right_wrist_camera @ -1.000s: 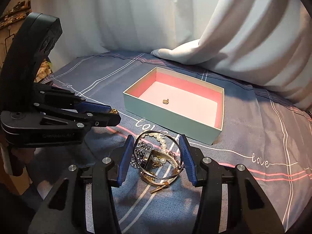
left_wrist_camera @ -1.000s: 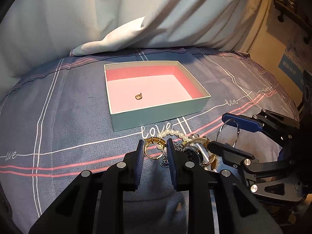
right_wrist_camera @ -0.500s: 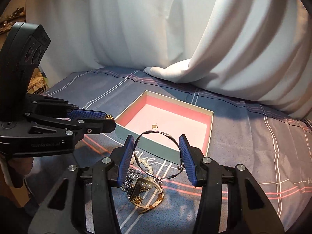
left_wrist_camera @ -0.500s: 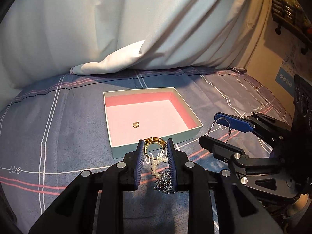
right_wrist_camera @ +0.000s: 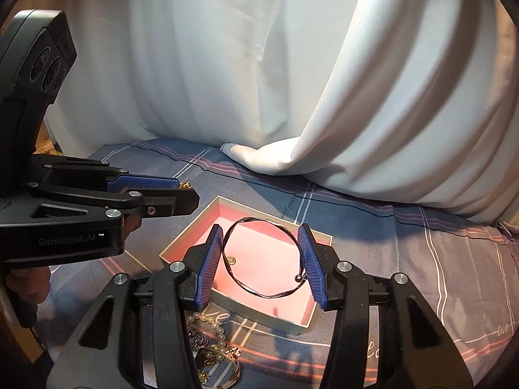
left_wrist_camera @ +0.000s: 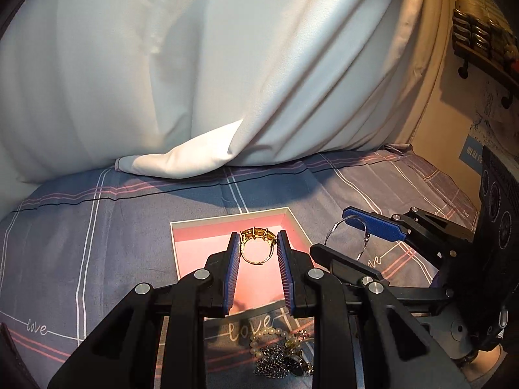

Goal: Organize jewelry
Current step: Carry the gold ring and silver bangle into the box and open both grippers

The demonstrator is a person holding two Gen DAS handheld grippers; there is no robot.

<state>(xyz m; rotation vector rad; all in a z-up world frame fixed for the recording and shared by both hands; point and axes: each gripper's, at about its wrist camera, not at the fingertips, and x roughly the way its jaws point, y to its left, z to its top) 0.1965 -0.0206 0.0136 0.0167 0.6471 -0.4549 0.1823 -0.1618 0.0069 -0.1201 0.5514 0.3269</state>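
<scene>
My left gripper is shut on a gold ring, which hangs in the air over the pink-lined box. The right gripper is shut on a thin twisted silver bangle, also held above the box. A small gold piece lies on the box floor. In the left wrist view the right gripper shows at the right with the bangle. The left gripper shows at the left in the right wrist view.
A pile of jewelry with pearls and chains lies on the blue striped bedsheet just in front of the box, also seen as the pile below my right fingers. White drapery hangs behind the box. A hand holds the left gripper.
Both grippers lifted off the jewelry pile with their pieces and rose toward the box. The ring and the bangle now hang over the box, and the pile stays behind on the sheet.
</scene>
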